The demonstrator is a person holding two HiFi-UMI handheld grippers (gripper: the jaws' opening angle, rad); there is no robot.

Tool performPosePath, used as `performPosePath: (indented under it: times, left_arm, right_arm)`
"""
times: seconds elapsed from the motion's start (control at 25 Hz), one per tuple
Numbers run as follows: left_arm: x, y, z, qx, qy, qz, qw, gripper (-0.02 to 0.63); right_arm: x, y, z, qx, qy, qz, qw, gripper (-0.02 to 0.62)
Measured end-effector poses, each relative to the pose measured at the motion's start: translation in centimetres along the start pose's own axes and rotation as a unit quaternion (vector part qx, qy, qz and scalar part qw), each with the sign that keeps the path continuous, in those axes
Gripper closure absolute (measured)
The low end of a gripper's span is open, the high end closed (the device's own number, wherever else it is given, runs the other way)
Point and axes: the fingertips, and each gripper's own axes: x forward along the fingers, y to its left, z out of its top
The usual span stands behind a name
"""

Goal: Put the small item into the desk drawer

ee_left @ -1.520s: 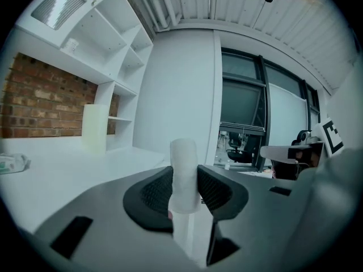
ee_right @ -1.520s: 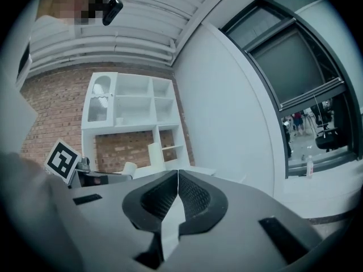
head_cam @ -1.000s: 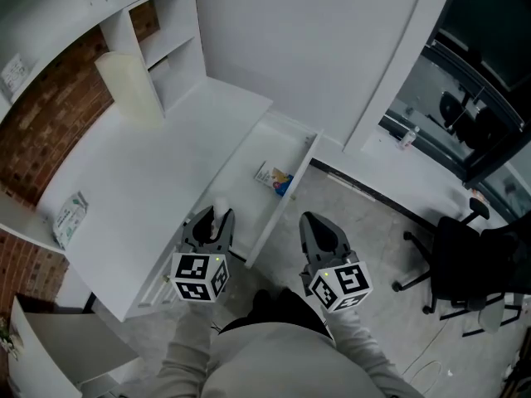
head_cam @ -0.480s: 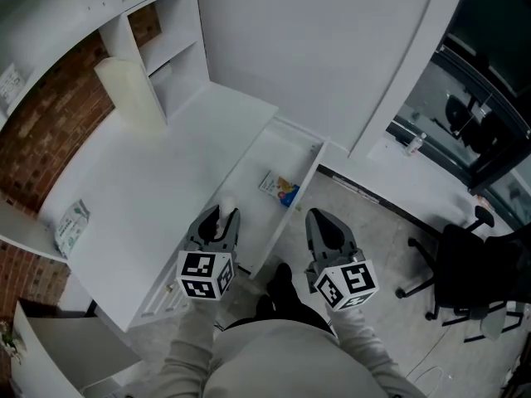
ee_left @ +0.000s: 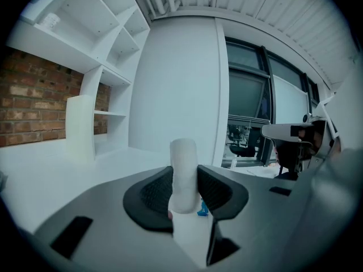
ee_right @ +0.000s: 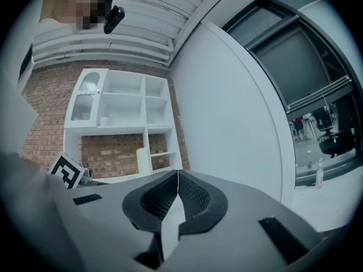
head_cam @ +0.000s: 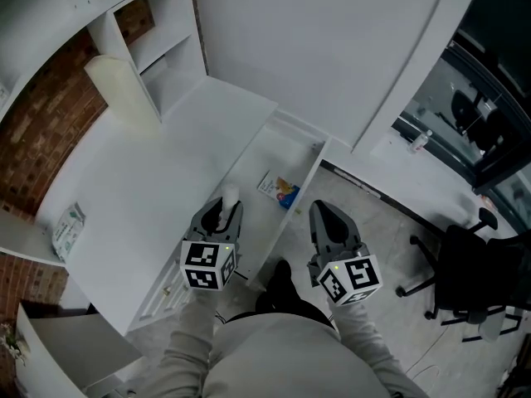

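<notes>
While the jaws of my left gripper (head_cam: 223, 209) pinch the small white tube (ee_left: 183, 171) mid-body at the edge of the open desk drawer (head_cam: 278, 152), I judge it light, stiff and slippery, and my right gripper (head_cam: 323, 212) is closed, empty.

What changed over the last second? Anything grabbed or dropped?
Both tools moved forward toward the open drawer. The left tool has brought its white cylinder up to the drawer's near side. Nothing was taken hold of or let go. Unchanged: the left tool is clamped on the cylinder, the right tool is shut and empty, and the colourful packet lies in the drawer.
</notes>
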Motion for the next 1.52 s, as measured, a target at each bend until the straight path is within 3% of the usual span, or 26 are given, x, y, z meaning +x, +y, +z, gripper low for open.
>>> performPosePath:
  times: [0.44, 0.8, 1.08, 1.52]
  left_arm:
    - [5.6, -0.1, -1.7, 0.008, 0.040, -0.001, 0.9992, 0.465]
    - [9.8, 0.6, -6.3, 0.017, 0.106, 0.001, 0.9942, 0.465]
    - [11.8, 1.4, -11.4, 0.023, 0.175, 0.000, 0.9843, 0.465]
    - [13.9, 1.3, -18.8, -0.005, 0.273, -0.011, 0.9619, 0.465]
  right_arm:
    - [2.3, -3.3, -0.1, 0.008, 0.009, -0.001, 1.000, 0.568]
    - [3.7, -5.2, -0.1, 0.009, 0.015, 0.001, 1.000, 0.568]
    - [4.5, -6.3, -0.4, 0.012, 0.023, 0.000, 1.000, 0.568]
    - [5.4, -7.7, -0.8, 0.011, 0.033, 0.000, 0.999, 0.568]
